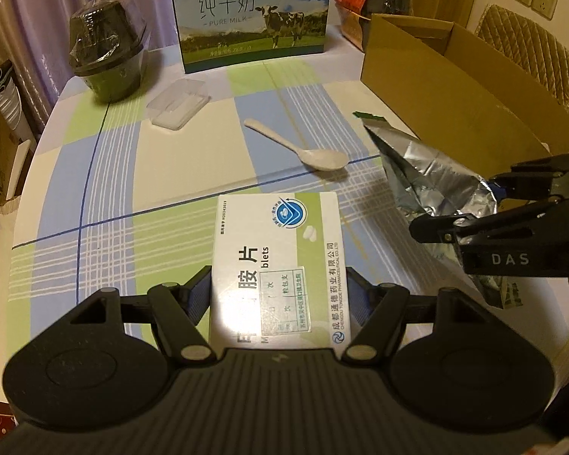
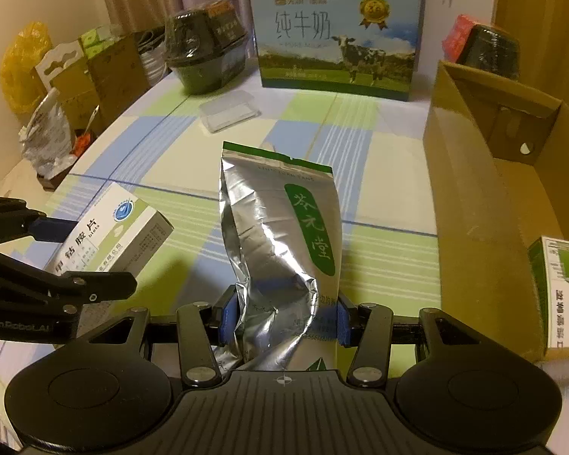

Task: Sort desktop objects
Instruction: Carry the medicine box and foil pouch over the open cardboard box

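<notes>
Tablet box (image 1: 280, 265) clamped between left fingers (image 1: 199, 295); pouch (image 2: 280, 250) between right fingers (image 2: 227, 322).

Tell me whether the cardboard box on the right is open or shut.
Open: the cardboard box has its top flaps up, and a small green carton stands inside it.

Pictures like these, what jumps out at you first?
The crinkly silver foil pouch with a green label, pinched in the right gripper above the checked tablecloth. Next, the white-and-green tablet box gripped in the left gripper. At the back of the table stands a big milk carton with a cow on it.
</notes>
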`<state>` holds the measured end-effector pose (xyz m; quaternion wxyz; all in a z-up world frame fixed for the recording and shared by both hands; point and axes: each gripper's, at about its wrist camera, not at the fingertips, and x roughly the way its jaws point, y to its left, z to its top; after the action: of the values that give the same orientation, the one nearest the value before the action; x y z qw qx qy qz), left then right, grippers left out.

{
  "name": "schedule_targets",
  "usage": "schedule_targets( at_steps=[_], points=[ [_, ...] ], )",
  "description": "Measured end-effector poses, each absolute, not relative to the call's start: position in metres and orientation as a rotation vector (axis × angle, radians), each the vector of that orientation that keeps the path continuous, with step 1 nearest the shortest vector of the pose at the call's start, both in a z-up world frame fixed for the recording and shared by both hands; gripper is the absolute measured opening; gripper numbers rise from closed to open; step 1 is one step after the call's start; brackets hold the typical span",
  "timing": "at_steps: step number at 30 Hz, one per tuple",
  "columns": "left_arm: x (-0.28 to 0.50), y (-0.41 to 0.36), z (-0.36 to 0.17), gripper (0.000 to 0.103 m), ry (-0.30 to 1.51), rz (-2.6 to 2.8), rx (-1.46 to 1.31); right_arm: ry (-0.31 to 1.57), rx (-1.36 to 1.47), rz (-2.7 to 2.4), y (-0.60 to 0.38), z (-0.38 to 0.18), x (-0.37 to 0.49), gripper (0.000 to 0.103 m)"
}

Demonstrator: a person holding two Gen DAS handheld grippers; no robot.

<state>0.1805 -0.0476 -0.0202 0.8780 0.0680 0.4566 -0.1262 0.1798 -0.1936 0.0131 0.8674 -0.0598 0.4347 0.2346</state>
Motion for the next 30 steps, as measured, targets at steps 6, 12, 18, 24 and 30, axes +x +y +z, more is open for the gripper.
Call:
schedule_targets(
  at_steps=[6, 12, 18, 24, 30],
  points=[
    [0.181, -0.057, -0.017, 0.067, 0.938, -0.258, 0.139, 0.882, -0.101, 0.476, -0.201, 0.019, 0.178, 0.046],
    [0.183, -0.062, -0.013, 0.067, 0.924, -0.247, 0.126, 0.851, -0.078, 0.465, -0.205, 0.025, 0.18, 0.046],
    [0.188, -0.064, -0.005, 0.067, 0.897, -0.242, 0.101, 0.804, -0.058, 0.457, -0.21, 0.034, 0.181, 0.046],
    [0.191, -0.069, 0.007, 0.067, 0.862, -0.246, 0.074, 0.76, -0.034, 0.443, -0.217, 0.045, 0.182, 0.046],
    [0.194, -0.074, 0.014, 0.067, 0.837, -0.242, 0.051, 0.728, -0.008, 0.42, -0.222, 0.055, 0.187, 0.046]
  ],
)
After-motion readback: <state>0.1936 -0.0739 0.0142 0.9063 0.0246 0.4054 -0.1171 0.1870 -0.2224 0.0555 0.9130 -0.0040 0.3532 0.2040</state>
